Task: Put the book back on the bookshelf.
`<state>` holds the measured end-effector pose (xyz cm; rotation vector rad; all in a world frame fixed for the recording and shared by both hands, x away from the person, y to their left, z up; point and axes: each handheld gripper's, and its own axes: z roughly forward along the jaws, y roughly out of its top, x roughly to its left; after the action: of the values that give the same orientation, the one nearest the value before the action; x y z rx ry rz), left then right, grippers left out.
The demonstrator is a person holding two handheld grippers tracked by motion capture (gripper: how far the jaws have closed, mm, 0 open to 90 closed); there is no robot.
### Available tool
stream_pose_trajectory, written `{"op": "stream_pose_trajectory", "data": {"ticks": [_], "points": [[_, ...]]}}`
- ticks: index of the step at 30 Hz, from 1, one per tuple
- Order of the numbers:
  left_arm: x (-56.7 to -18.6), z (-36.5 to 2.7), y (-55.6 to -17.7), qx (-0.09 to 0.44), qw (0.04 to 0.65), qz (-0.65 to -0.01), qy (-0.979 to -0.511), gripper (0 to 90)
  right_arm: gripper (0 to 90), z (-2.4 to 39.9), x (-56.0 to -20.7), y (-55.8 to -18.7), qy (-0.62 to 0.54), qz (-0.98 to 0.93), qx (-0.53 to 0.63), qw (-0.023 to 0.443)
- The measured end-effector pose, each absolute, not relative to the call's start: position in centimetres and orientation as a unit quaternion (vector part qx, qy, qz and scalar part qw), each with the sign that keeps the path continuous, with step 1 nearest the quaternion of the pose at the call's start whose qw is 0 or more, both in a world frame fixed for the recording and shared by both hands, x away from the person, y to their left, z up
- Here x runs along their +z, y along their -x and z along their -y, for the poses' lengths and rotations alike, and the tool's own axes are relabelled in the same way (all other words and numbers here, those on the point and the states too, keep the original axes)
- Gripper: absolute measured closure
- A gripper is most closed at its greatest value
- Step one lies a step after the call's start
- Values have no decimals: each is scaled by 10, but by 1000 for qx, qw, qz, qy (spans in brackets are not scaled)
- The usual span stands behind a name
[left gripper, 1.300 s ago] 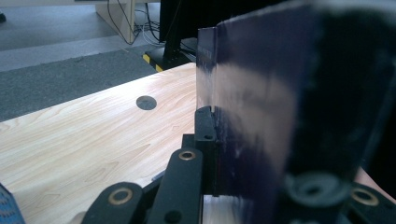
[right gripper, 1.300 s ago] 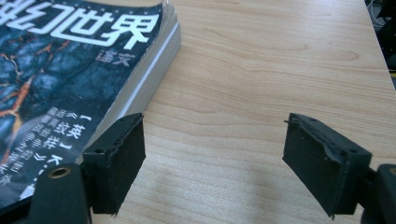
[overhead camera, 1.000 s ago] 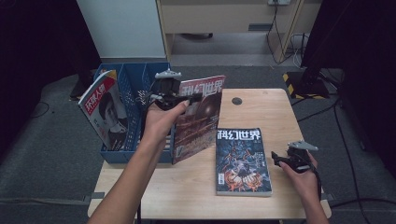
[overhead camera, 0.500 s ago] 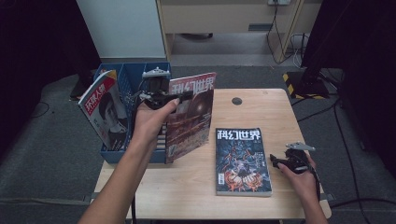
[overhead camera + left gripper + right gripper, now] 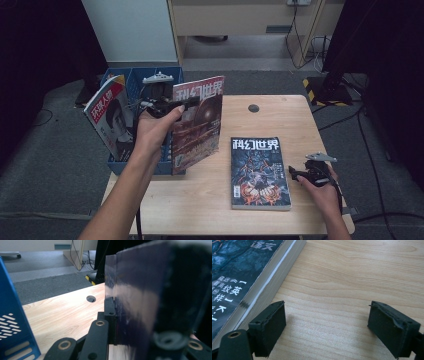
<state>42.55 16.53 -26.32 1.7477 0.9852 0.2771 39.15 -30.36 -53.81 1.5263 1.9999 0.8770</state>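
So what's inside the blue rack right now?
One magazine with a face on its cover leans in the blue rack. The left hand-held gripper and its red magazine cover the right side.

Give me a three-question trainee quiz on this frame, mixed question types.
1. True or false: the left tongs are shut on the upright magazine.
2. What lies between the pads of the right tongs? A) the flat magazine B) nothing, just bare table C) a cable
3. Where does the third magazine sit?

Key:
1. True; the left gripper view shows the cover pinched between the jaws.
2. B; the jaws have just been opening, and the flat magazine's edge lies beside one pad.
3. Leaning in the blue rack at the table's left end.
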Motion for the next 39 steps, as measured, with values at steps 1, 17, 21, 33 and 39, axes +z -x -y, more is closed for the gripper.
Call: {"op": "stream_pose_trajectory", "data": {"ticks": [1, 17, 21, 33, 39], "points": [[-263, -167, -425, 117, 529, -414, -731, 835, 149, 304, -538, -392, -557, -729, 320, 236], [-256, -198, -418, 133, 535, -428, -716, 835, 148, 304, -538, -392, -556, -730, 319, 237], [-254, -207, -416, 139, 534, -432, -713, 835, 148, 304, -538, -392, -555, -731, 319, 237], [-251, -238, -412, 155, 530, -451, -702, 835, 148, 304, -538, -392, -555, -731, 319, 237], [-251, -252, -410, 162, 528, -459, -696, 836, 147, 304, -538, -392, -556, -730, 320, 236]]}}
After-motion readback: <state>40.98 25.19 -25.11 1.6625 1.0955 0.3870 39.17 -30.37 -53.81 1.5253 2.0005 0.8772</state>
